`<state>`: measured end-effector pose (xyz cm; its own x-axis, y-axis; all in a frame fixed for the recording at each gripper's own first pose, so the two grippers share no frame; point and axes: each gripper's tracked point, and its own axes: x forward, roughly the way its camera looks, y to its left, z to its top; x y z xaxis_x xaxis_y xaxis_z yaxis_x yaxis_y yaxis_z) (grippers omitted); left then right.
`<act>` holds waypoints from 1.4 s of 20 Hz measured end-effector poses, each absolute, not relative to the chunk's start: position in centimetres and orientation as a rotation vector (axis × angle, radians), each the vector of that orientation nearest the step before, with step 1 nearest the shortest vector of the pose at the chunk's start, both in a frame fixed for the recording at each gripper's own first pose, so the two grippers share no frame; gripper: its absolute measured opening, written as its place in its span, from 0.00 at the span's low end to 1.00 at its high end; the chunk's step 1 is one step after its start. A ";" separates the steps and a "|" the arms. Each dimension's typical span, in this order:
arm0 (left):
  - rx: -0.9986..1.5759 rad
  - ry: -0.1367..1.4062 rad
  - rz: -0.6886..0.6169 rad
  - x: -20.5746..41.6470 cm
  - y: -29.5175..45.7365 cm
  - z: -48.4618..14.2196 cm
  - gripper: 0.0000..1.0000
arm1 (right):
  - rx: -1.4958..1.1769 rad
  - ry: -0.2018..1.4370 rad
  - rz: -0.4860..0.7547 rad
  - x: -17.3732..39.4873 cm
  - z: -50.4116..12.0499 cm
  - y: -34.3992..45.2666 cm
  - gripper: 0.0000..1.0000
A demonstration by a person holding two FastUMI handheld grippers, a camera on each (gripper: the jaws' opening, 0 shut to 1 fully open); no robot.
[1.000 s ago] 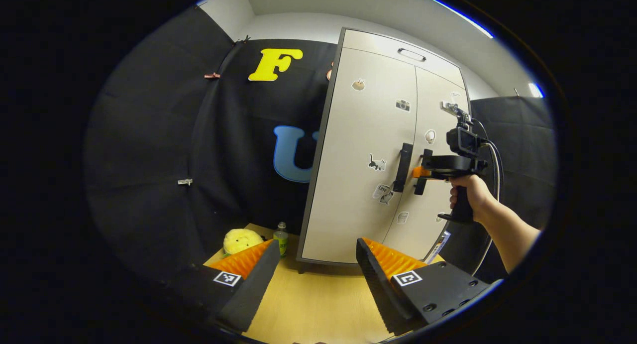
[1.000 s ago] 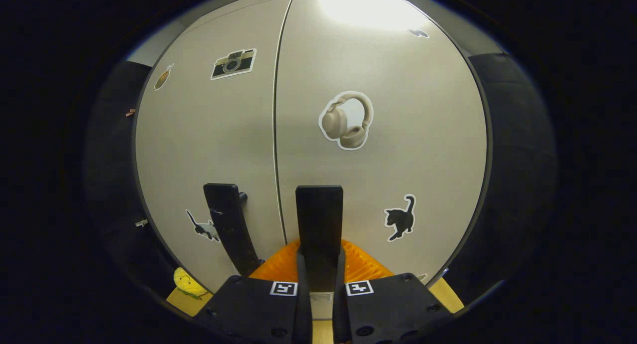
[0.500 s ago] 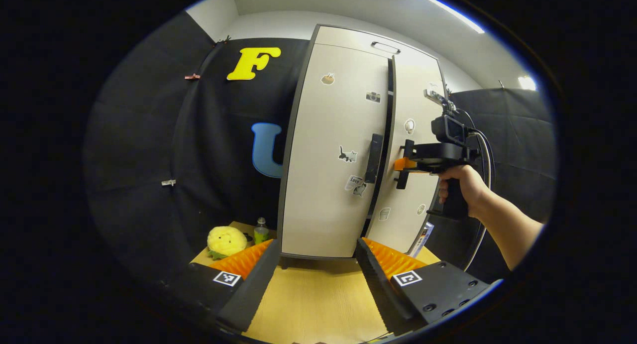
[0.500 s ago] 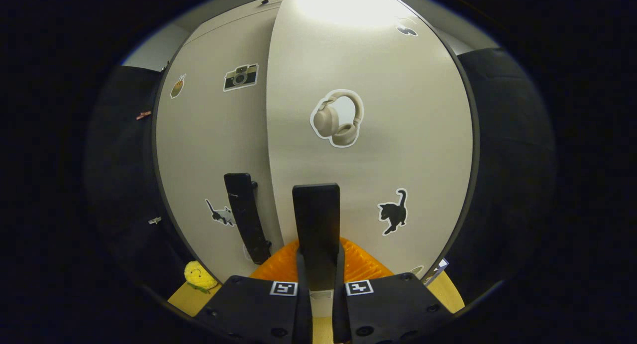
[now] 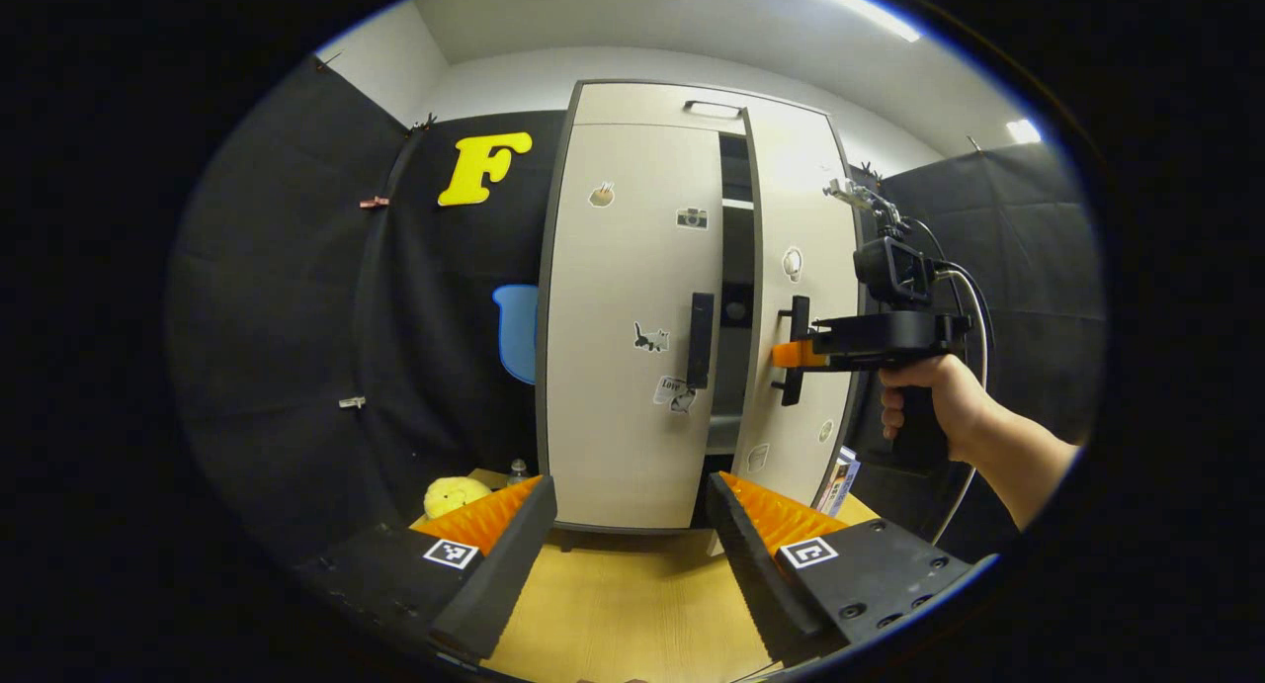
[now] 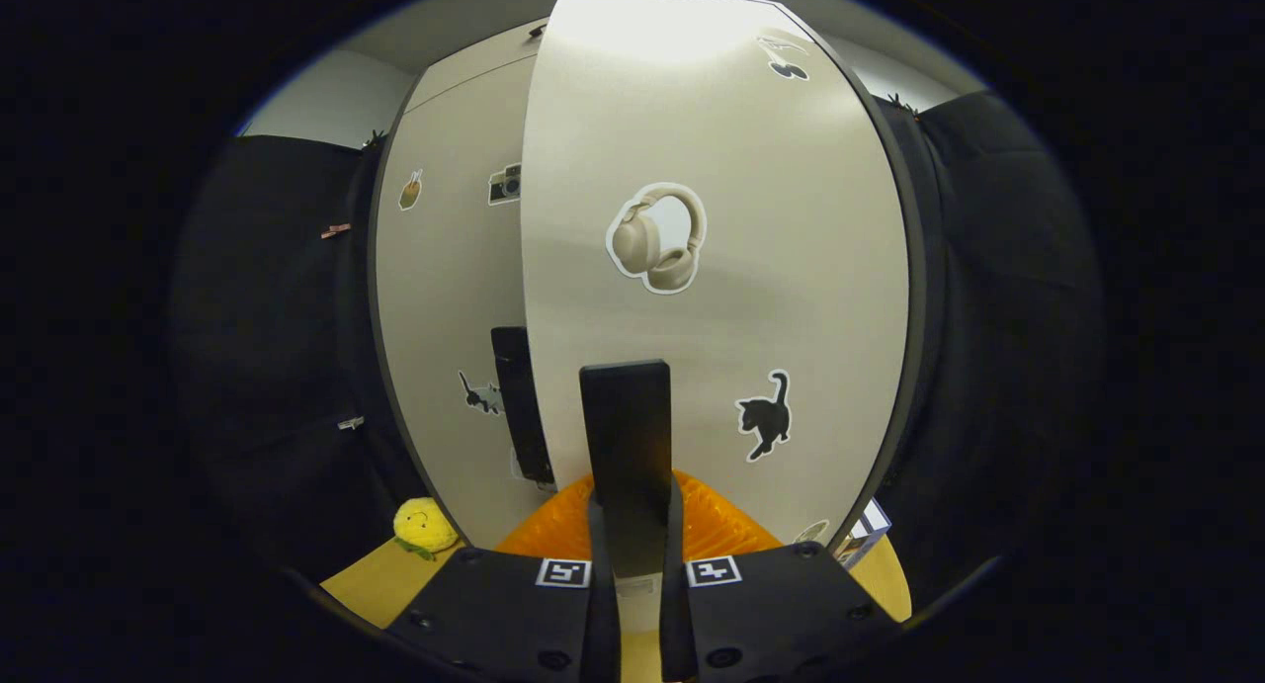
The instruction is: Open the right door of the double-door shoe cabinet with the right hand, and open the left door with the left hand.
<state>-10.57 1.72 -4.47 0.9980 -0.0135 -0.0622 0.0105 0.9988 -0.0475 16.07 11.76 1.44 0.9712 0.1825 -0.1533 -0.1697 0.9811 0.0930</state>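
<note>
Both right gripper (image 6: 632, 525) fingers around right-door handle (image 6: 625, 446)

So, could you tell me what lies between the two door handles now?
In the left gripper view, a dark gap into the cabinet separates the left door handle from the right door handle.

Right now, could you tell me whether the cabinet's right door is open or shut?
Partly open: the right door stands away from the left door, a dark gap between them.
</note>
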 end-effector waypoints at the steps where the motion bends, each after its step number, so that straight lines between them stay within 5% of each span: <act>1: -0.051 0.055 -0.002 -10.9 1.4 -4.3 0.95 | 0.080 0.162 0.187 15.8 1.4 11.7 0.20; 28: -0.021 0.072 0.003 -12.4 -6.3 -3.4 0.95 | 0.068 0.144 0.190 10.3 1.9 3.7 0.19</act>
